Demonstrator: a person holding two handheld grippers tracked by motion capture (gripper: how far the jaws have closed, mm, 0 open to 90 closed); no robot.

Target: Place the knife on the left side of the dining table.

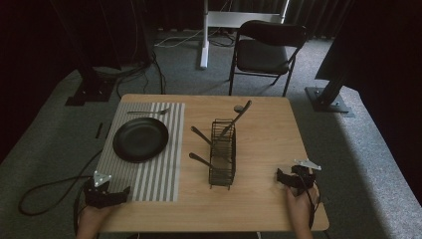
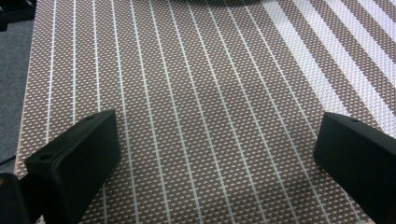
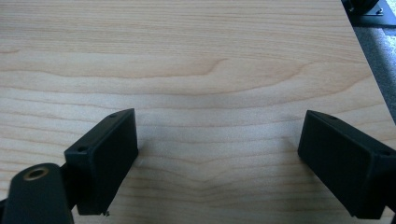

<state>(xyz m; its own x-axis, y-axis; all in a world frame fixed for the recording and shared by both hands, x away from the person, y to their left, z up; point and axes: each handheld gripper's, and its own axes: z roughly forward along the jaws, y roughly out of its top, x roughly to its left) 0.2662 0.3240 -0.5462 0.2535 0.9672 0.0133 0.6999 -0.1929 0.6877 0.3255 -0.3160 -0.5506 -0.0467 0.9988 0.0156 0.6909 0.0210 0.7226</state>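
Two grippers rested at the near table (image 1: 268, 199) edge in the high view: the left gripper (image 1: 122, 195) on the striped placemat (image 1: 159, 174), the right gripper (image 1: 279, 178) on bare wood. Between them stood a wire cutlery rack (image 1: 222, 154) holding utensils; a black plate (image 1: 140, 139) sat on the placemat.

Left gripper view: jaws spread wide over placemat (image 2: 196, 116), empty.

Right gripper view: jaws released over table (image 3: 210, 70), nothing between.

table (image 1: 268, 149) | striped placemat (image 1: 159, 174) | wire rack (image 1: 223, 154) | spoon (image 1: 242, 108)
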